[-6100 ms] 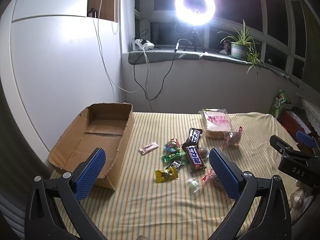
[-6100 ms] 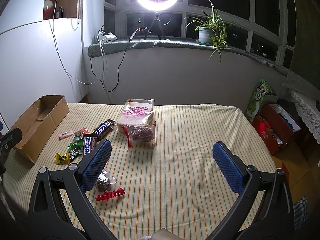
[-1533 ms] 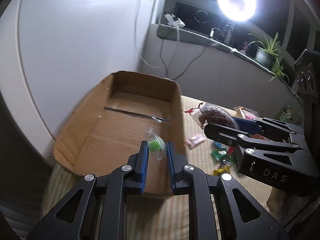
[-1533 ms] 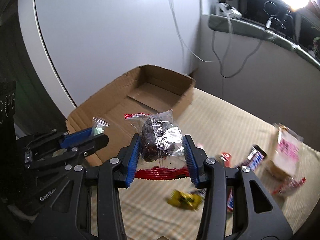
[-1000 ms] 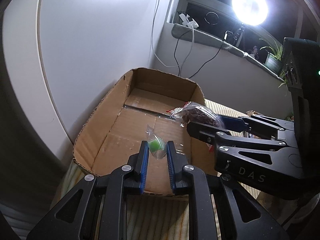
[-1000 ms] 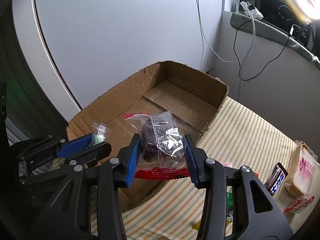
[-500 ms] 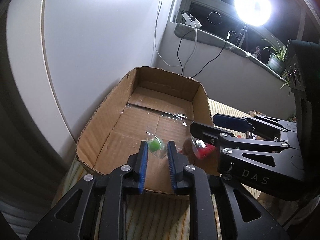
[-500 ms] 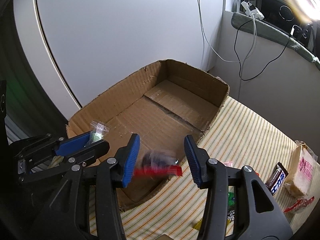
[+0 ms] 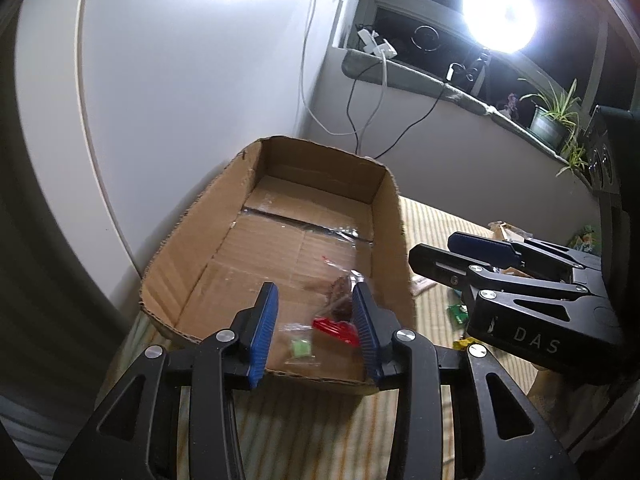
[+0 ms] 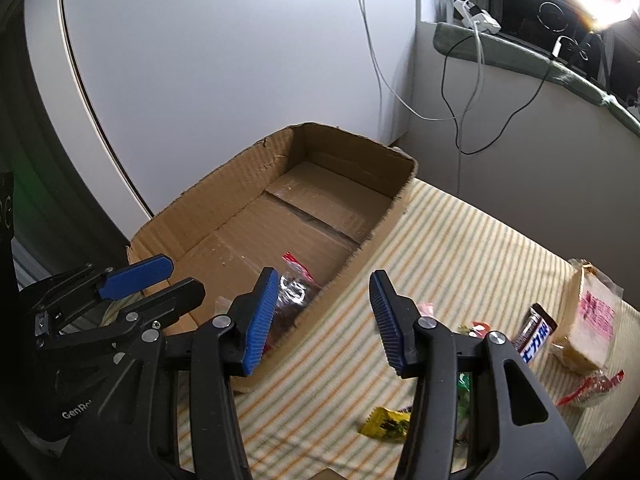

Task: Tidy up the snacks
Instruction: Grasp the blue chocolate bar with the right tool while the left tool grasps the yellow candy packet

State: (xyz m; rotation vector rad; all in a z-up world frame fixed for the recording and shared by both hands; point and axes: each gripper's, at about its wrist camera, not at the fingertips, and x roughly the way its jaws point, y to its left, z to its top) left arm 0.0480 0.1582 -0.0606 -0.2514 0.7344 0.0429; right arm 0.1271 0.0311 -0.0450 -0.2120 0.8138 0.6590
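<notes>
Now both my tongs were spread apart and held nothing. My left tongs (image 9: 314, 330) hung over the near end of the cardboard box (image 9: 224, 216), which sat at the left edge of the striped bed (image 10: 472, 240) against the white wall. Between the blue pads (image 9: 262, 332) I saw a small clear packet with a green candy (image 9: 300, 347) lying on the box floor near the near wall. Just beside it, toward the box's right wall, lay a clear bag of dark snacks with a red seal strip (image 9: 336, 326).

My right tongs (image 10: 324, 322) hovered over the box's right wall, close to its near corner, with 1 pad over the box and the other over the bed. From that view the dark snack bag (image 10: 294, 284) sat inside the box, against that wall.

Out on the bed, well apart from the box, the remaining snacks lay scattered: a yellow wrapped candy (image 10: 386, 424), a dark chocolate bar (image 10: 534, 334), a bagged bread loaf (image 10: 588, 320), and a small red-sealed bag (image 10: 592, 386) just beside the loaf. A few green wrappers showed behind my right tongs, too hidden to describe.
</notes>
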